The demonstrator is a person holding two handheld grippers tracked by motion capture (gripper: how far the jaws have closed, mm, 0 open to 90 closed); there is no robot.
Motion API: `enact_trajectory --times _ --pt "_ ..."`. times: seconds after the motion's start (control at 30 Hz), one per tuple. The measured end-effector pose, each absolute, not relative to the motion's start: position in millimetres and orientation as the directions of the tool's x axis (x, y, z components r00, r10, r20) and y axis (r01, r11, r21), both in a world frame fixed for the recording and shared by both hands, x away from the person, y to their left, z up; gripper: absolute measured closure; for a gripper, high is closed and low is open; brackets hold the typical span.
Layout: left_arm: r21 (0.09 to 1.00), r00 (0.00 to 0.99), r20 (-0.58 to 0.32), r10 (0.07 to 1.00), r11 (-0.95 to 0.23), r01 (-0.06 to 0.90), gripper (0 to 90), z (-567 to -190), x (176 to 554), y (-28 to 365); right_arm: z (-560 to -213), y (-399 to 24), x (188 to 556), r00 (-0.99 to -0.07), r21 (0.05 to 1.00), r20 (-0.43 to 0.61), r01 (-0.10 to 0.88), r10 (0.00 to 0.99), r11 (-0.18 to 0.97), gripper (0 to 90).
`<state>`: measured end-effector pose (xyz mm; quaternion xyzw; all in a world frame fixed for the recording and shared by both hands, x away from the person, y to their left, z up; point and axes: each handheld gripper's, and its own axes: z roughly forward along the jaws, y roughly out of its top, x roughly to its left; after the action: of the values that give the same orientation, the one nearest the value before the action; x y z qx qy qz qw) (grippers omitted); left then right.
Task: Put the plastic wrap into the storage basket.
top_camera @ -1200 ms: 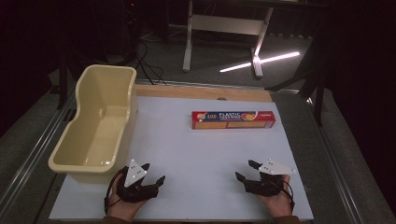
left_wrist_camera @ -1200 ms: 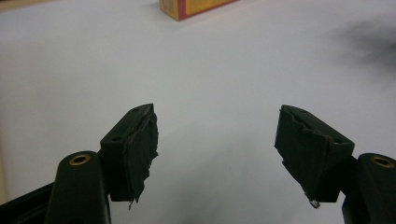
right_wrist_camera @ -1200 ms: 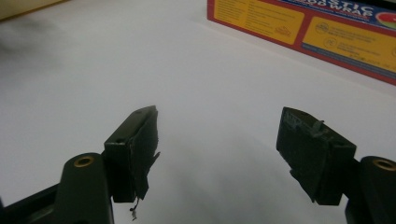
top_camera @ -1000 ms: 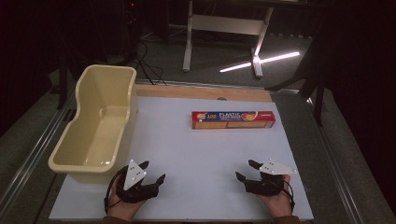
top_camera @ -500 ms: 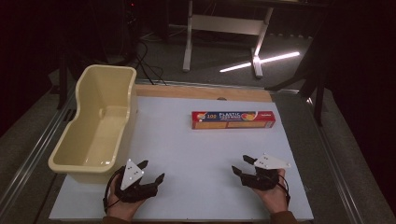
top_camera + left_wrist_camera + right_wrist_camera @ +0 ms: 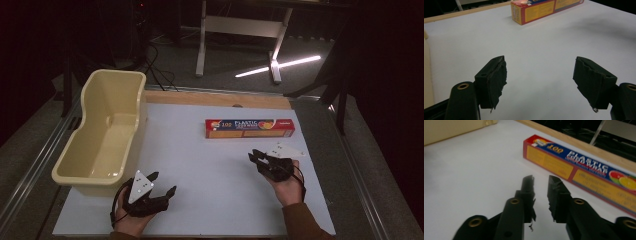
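We see the plastic wrap box point(image 6: 250, 128) lying flat at the far middle of the white tabletop point(image 6: 210, 170) | our right hand-held gripper point(image 6: 258, 158) near it, jaws just closing to a narrow gap, nothing between | our left hand-held gripper point(image 6: 162, 184) released wide, empty, just beside the cream tub point(image 6: 107, 135)

Each hand grips a black gripper with 2 jaws. The left gripper point(image 6: 161, 186) carries a pale grey 3-cornered plate with small dark dots, and a black cable loops beside it. The right gripper point(image 6: 257, 156) has the same plate. The jaws wear ragged black padding, with brass-ringed holes on the arms behind them. A brown sleeve point(image 6: 301, 225) covers the right forearm.
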<state>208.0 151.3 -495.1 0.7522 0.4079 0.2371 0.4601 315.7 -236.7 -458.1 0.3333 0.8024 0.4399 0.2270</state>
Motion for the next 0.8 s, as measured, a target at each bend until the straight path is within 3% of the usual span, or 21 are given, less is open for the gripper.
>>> enact_trajectory --times 0.03,0.1,0.13,0.8 --pt "0.885 0.554 -0.019 0.832 -0.244 0.396 26.8 -494.8 207.6 151.8 -454.2 -234.8 321.5 -0.672 0.862 -0.069 0.331 0.737 0.383 81.9" --pt "0.885 0.554 -0.019 0.832 -0.244 0.396 26.8 -494.8 207.6 151.8 -452.3 -234.1 324.3 -0.669 0.863 -0.072 0.330 0.739 0.382 81.9" --pt "0.885 0.553 -0.022 0.833 -0.240 0.398 26.8 -494.8 207.8 152.4 -448.7 -232.2 329.8 -0.659 0.864 -0.076 0.331 0.748 0.379 89.5" --pt "0.891 0.540 -0.035 0.841 -0.219 0.398 26.6 -494.1 206.7 155.4 -443.7 -221.9 397.4 -0.572 0.851 -0.072 0.392 0.817 0.350 89.9"
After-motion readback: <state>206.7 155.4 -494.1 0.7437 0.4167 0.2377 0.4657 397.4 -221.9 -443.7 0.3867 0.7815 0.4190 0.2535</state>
